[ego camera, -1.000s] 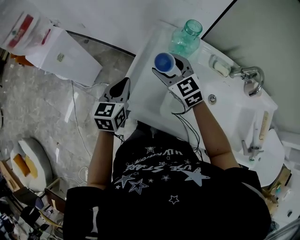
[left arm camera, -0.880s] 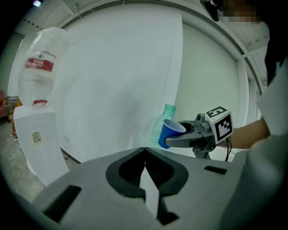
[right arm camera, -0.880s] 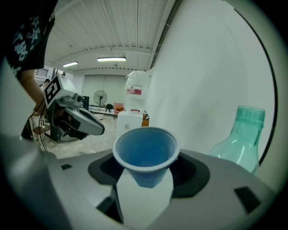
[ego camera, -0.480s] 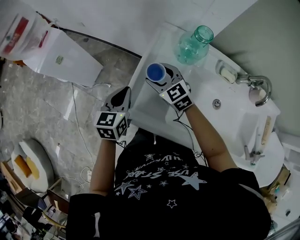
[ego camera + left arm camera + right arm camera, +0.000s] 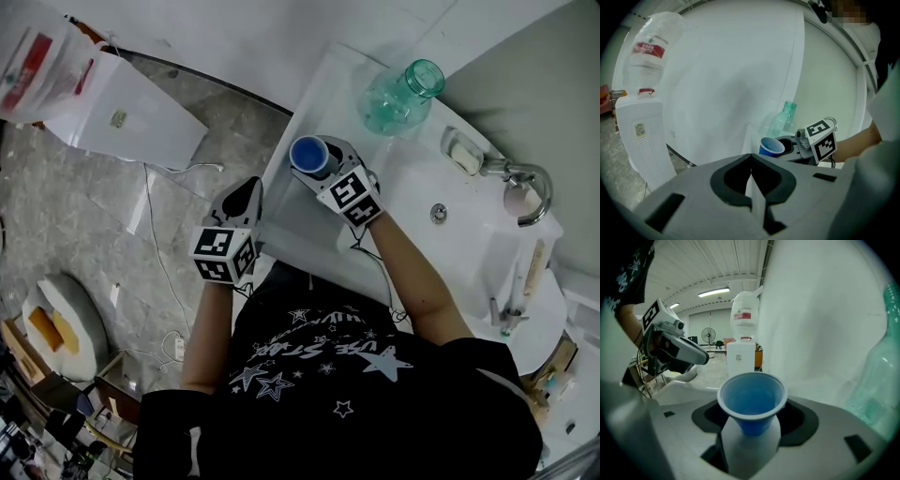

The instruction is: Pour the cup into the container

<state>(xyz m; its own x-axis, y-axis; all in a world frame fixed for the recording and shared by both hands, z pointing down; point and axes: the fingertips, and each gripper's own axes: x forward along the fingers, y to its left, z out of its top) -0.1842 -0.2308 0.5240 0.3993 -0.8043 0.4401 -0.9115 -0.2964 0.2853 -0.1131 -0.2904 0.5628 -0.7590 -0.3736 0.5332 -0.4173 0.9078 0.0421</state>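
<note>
A blue plastic cup (image 5: 307, 155) stands upright between the jaws of my right gripper (image 5: 319, 161), which is shut on it over the left end of the white sink counter (image 5: 309, 94). In the right gripper view the cup (image 5: 752, 401) faces up, and I cannot tell whether it holds liquid. The container, a green glass jar (image 5: 403, 92), stands at the counter's back, to the right of the cup and apart from it. My left gripper (image 5: 250, 185) hangs shut and empty over the floor, left of the counter; its jaws meet in the left gripper view (image 5: 750, 161).
A faucet (image 5: 527, 192) and a soap dish (image 5: 464, 150) sit at the right of the sink. A white water dispenser (image 5: 122, 117) stands on the floor at the left. A cable (image 5: 155, 244) runs across the grey floor.
My right gripper has carried the cup leftward, away from the green jar, toward the counter's left end. The left gripper has barely moved.
</note>
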